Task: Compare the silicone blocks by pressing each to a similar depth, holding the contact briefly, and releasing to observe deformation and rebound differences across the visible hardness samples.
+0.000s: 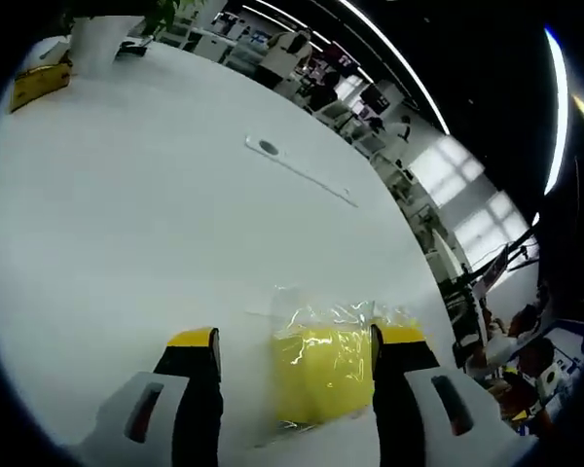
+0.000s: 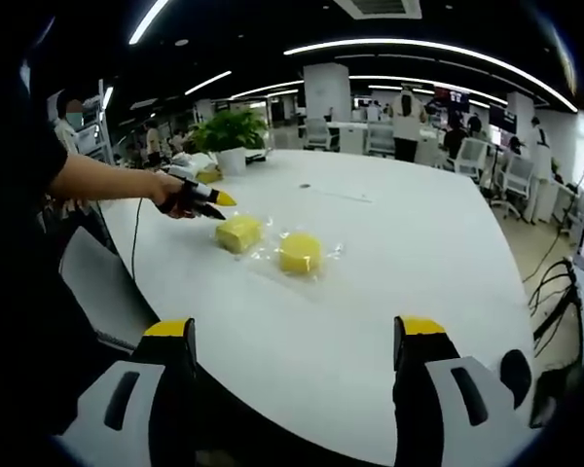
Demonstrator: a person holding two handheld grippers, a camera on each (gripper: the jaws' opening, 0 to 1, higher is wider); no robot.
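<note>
The left gripper [image 1: 294, 352] is hovering low over the white table [image 1: 127, 224], jaws spread wide, with a yellow square silicone block [image 1: 323, 370] in clear plastic wrap lying between them, nearer the right-hand jaw; whether that jaw is touching the wrap, I cannot tell. From the right gripper view, the same block [image 2: 238, 233] is lying on the table [image 2: 389, 253] just beside a round yellow silicone block [image 2: 301, 252] (also wrapped), and the person's hand [image 2: 170, 191] is holding the left gripper [image 2: 221, 206] just beside the square one. The right gripper [image 2: 299, 336] is hanging back at the table's near edge, jaws wide and holding nothing. A potted plant [image 2: 232, 133] is standing at the far side.
</note>
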